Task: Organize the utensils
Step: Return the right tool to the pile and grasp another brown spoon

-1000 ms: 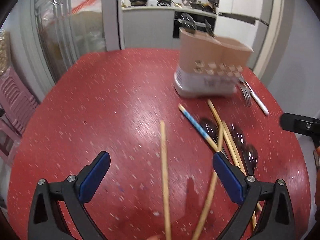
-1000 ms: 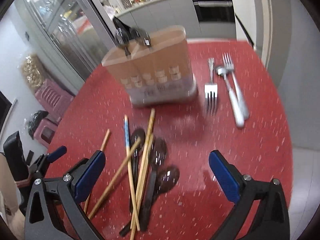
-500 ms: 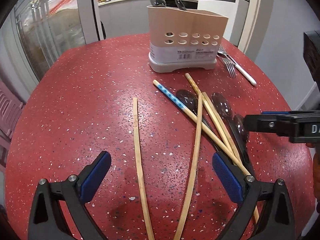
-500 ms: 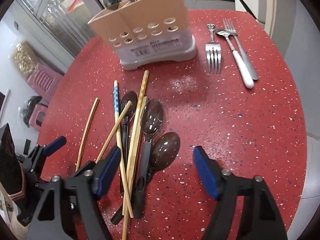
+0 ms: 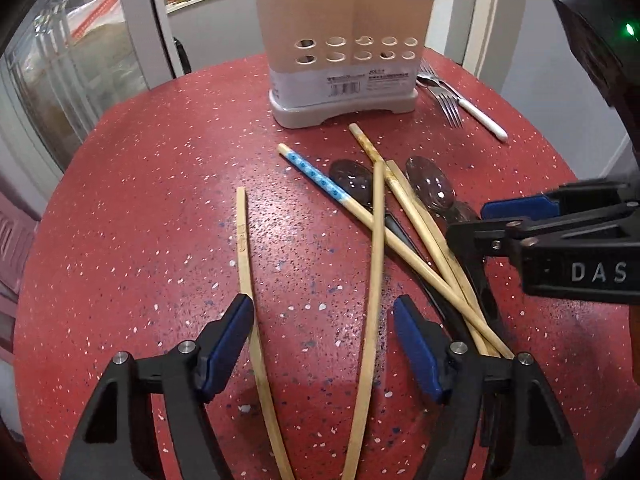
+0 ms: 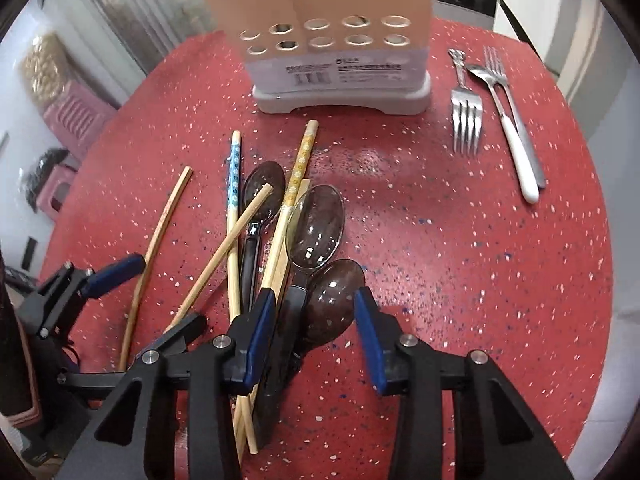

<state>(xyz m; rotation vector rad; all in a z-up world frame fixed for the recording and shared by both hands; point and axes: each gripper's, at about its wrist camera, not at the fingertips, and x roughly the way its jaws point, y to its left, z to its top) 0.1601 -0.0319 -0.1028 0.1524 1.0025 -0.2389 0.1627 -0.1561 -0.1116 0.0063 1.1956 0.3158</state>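
Note:
Several wooden chopsticks and dark plastic spoons lie crossed in a pile on the red speckled table point(image 5: 140, 200). My left gripper point(image 5: 324, 320) hangs low over two pale chopsticks point(image 5: 374, 264). Both lie between its closing jaws, and the pads do not press on them. My right gripper point(image 6: 314, 300) is closing around the brown spoon point(image 6: 336, 296) and a black handle point(image 6: 292, 312), with no firm squeeze visible. A clear dark spoon point(image 6: 316, 224) and a blue-patterned chopstick point(image 6: 234, 168) lie just beyond. The beige utensil holder point(image 6: 332, 40) stands upright behind the pile.
Two metal forks point(image 6: 466, 120) and a white-handled spoon point(image 6: 516, 148) lie to the right of the holder. The table's rim curves close on the right. Pink stools point(image 6: 76, 116) stand on the floor at the left, and kitchen cabinets are behind.
Both grippers have sunk towards the pile. The left jaws have narrowed a little around two chopsticks. The right jaws have narrowed a lot, now flanking the brown spoon.

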